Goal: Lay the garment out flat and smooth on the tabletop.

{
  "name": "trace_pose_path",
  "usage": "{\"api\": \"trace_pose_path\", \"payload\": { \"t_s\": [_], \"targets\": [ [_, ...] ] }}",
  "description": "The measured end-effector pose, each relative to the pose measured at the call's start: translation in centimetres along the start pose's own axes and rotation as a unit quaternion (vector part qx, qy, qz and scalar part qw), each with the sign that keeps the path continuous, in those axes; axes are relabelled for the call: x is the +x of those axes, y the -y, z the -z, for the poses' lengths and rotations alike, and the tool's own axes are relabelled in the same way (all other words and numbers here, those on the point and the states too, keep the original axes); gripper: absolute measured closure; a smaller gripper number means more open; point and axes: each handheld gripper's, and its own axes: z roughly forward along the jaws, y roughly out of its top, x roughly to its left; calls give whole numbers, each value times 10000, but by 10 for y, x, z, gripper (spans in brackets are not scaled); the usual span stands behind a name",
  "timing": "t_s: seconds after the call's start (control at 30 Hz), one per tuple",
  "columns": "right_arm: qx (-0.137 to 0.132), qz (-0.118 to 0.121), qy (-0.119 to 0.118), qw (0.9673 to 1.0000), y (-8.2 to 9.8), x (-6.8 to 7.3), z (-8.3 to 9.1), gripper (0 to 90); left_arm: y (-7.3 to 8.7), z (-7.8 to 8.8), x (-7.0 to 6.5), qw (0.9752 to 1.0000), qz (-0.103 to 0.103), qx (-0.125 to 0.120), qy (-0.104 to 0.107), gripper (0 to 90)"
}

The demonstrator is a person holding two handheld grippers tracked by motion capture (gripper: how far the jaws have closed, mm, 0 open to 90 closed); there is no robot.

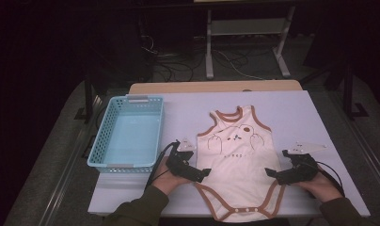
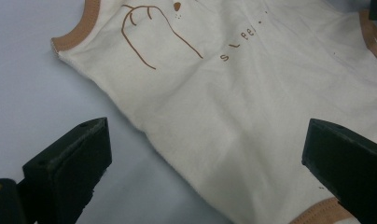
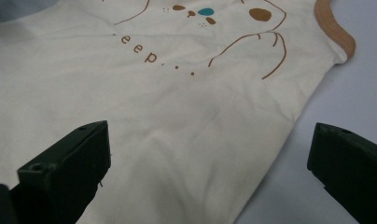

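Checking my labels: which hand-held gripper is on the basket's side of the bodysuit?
The left hand-held gripper, at the bodysuit's edge next to the blue basket. The right hand-held gripper is at the opposite edge, away from it.

Dim, bluish light falls on the pale lavender tabletop (image 1: 291, 113) from above, while the room behind sinks into near black. The high view is soft and grainy. Both gripper views blur up close, without glare or hard shadows.

The high view looks down from above; both gripper views sit close over the bodysuit (image 1: 237, 165), facing inward.
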Motion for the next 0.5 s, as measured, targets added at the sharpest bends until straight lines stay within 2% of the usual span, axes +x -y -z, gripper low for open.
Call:
{"api": "trace_pose_path", "payload": {
  "t_s": [0.07,0.1,0.13,0.2,0.23,0.5],
  "targets": [
    [33,7,-7,10000,0,0,-2,0,-1,-1,2,10000,19,-4,-29,6],
    [38,6,-35,10000,0,0,-2,0,-2,-2,2,9999,117,-48,-38,7],
    [20,3,-58,10000,0,0,-2,0,-3,-2,3,9999,74,-39,-67,6],
    [32,44,-90,9999,0,1,-2,0,-5,-2,3,9998,156,-90,-93,7],
    [27,70,-98,9999,0,1,-2,0,-6,-3,5,9999,104,-76,-112,6],
    [5,92,-126,9999,0,2,-2,0,-18,-8,7,9994,207,-164,-236,7]
  ]
}}
